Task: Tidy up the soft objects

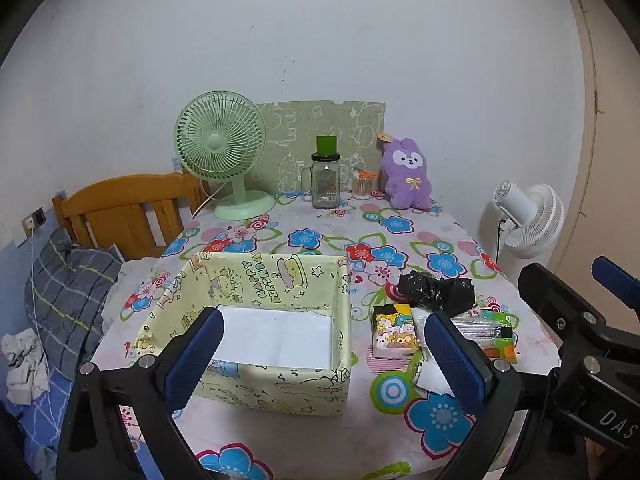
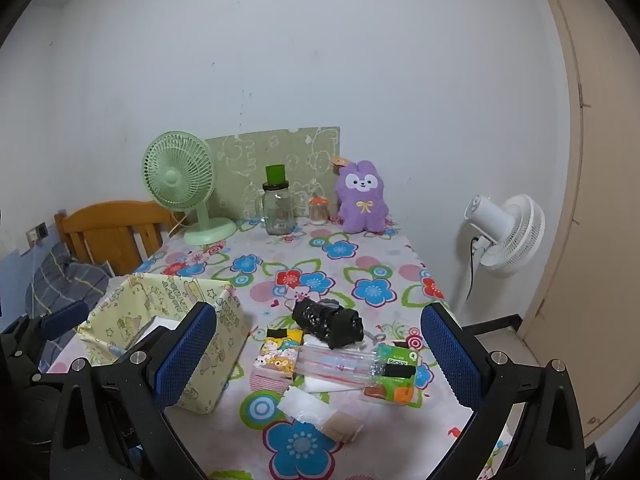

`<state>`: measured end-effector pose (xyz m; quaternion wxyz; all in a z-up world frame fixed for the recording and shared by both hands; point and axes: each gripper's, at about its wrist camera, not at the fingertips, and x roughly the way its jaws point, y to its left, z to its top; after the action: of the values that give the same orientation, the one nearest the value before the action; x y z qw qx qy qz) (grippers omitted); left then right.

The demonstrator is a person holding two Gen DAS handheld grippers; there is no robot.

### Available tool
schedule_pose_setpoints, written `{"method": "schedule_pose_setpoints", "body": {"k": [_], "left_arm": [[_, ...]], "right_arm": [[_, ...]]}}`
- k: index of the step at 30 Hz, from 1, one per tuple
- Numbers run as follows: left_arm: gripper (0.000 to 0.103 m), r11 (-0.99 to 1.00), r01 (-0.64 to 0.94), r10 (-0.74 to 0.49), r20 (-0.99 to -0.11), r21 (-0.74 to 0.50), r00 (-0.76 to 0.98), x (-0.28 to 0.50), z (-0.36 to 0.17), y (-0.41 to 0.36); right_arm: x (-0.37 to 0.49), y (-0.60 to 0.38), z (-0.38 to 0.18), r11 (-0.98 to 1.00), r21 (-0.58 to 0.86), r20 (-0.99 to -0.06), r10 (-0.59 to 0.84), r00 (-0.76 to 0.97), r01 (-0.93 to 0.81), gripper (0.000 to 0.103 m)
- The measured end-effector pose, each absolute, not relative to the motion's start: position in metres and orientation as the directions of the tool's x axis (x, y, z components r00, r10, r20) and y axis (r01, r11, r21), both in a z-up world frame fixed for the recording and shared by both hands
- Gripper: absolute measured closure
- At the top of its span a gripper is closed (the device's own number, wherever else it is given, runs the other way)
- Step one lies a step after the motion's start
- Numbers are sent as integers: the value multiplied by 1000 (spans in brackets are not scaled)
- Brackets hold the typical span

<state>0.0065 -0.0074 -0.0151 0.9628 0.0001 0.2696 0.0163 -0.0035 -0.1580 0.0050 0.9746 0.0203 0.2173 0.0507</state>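
In the left wrist view, the left gripper (image 1: 320, 354) hangs with its jaws spread wide and nothing between them, just above the near wall of a pale yellow cartoon-print storage box (image 1: 280, 384) whose white floor shows bare. The box stands on the flower-patterned worktop (image 1: 400, 240), and just to its right lies the clutter to be sorted: a black crumpled plastic bag (image 1: 438, 289), a cartoon-printed tissue pack (image 1: 394, 334) and a green packet (image 1: 498, 334) under a clear sleeve. A purple plush toy (image 1: 406, 174) sits well apart at the far edge, beside a glass jar (image 1: 325, 182) and a green desk fan (image 1: 220, 148). In the right wrist view, the right gripper (image 2: 318, 358) is likewise spread and empty, poised over the same pile; the black bag (image 2: 328, 322) lies between its fingers in the picture, with the tissue pack (image 2: 278, 354), a white soft packet (image 2: 308, 406) and what may be a beige cloth pad (image 2: 342, 426), hard to tell at this angle. The box (image 2: 204, 376) stands to the left. Nothing appears packed yet, so this looks like the first reach; the next move calls for lowering the right gripper onto one soft item and closing gently, then carrying it left over the box rim.
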Motion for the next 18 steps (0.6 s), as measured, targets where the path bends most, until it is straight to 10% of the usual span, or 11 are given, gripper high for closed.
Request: {"method": "schedule_pose_setpoints", "body": {"k": [18], "left_arm": [[2, 999, -31, 33, -510, 12, 859, 6, -9, -10]], "right_arm": [[-4, -157, 5, 992, 67, -415, 122, 902, -103, 0]]}}
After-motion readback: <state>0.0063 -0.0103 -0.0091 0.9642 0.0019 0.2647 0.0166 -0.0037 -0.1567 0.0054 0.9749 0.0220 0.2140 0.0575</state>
